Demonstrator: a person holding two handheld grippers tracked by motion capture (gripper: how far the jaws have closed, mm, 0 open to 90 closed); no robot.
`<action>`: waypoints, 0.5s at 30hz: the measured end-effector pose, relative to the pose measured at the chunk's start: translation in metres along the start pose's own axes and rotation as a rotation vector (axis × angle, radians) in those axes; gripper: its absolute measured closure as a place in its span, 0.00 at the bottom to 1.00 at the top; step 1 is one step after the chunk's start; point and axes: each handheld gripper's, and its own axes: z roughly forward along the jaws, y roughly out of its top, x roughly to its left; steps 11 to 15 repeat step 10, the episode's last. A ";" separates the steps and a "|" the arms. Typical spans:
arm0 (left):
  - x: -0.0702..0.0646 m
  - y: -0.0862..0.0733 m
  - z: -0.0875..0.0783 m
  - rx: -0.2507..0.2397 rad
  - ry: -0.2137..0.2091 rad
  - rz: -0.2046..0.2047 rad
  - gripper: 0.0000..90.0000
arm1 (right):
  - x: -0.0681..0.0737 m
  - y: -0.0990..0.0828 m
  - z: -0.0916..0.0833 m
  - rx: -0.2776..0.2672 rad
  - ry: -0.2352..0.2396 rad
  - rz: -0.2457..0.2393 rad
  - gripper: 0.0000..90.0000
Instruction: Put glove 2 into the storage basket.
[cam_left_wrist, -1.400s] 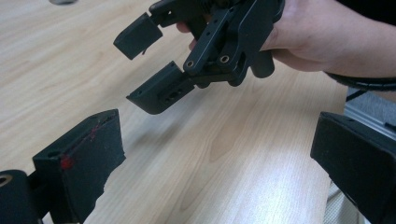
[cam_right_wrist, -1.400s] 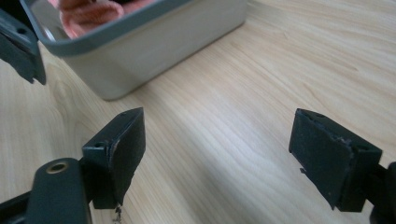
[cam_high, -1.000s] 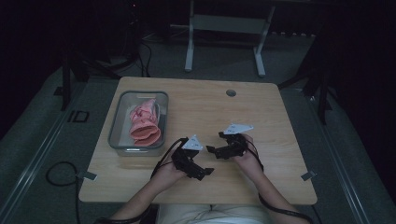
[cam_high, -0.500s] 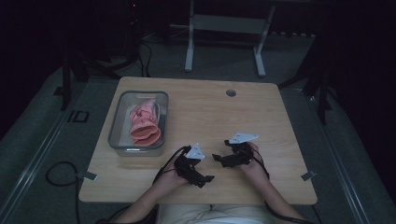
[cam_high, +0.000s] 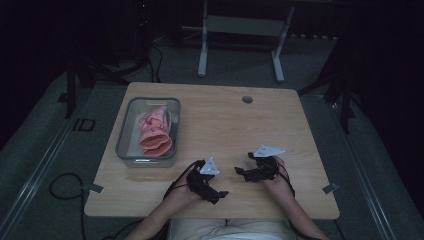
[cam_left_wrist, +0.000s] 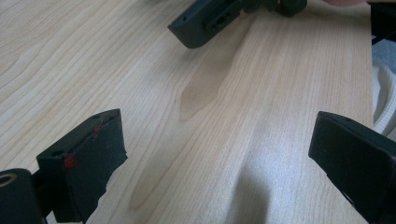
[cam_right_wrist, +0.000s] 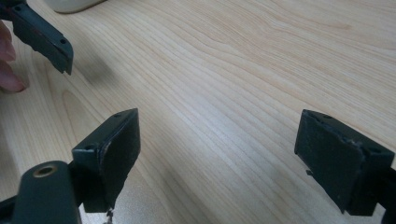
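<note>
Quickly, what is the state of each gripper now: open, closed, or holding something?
Left gripper: open, holding nothing, over the light wooden table.
Right gripper: open, holding nothing, over the same table.

High view looks down at the table (cam_high: 220, 120) toward 12 o'clock; gripper views sit close over its bare wood, shared.
</note>
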 end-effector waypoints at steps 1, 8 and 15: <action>0.000 0.000 0.000 -0.002 -0.003 0.001 0.04 | 0.000 0.000 0.000 -0.003 0.001 0.002 0.16; 0.001 -0.002 -0.002 -0.006 -0.005 -0.004 0.04 | -0.002 -0.001 0.000 -0.006 -0.001 0.010 0.16; 0.002 -0.002 -0.002 -0.004 -0.005 -0.004 0.04 | -0.003 -0.001 0.001 -0.006 -0.003 0.008 0.16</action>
